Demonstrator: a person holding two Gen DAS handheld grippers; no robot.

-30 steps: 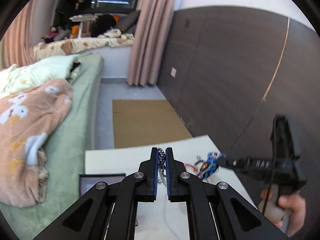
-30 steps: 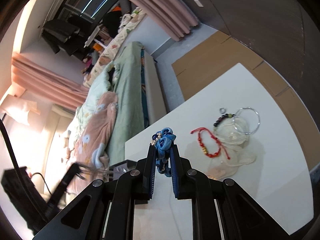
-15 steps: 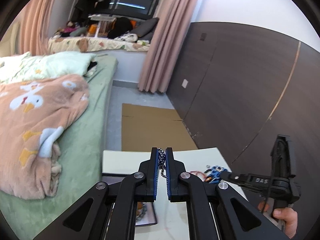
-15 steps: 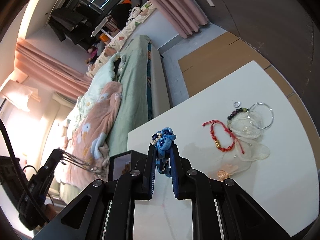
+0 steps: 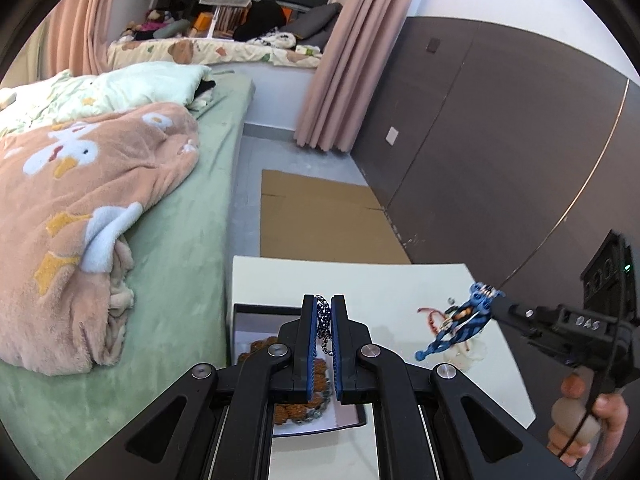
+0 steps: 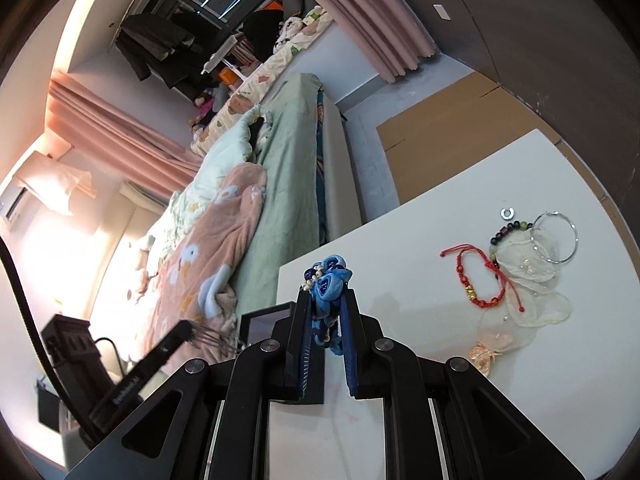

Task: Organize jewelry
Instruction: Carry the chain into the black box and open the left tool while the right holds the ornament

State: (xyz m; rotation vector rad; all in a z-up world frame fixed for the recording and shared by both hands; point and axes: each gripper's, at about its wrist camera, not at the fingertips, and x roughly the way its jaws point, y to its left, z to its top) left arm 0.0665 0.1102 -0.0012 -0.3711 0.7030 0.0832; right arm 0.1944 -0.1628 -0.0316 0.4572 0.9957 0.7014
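Note:
My left gripper is shut on a silver chain and holds it above a black jewelry box that has brown beads and chain in it. My right gripper is shut on a blue fabric-flower ornament, held above the white table; the ornament also shows in the left wrist view. On the table lie a red cord bracelet, a dark bead bracelet, a silver hoop, a small ring and pale petal pieces.
A green bed with a peach blanket runs along the table's left side. Cardboard lies on the floor beyond the table. A dark panelled wall stands to the right.
My left gripper has risen and drawn back with the chain, so the black box now shows under it. My right gripper still holds the blue ornament, with little shift.

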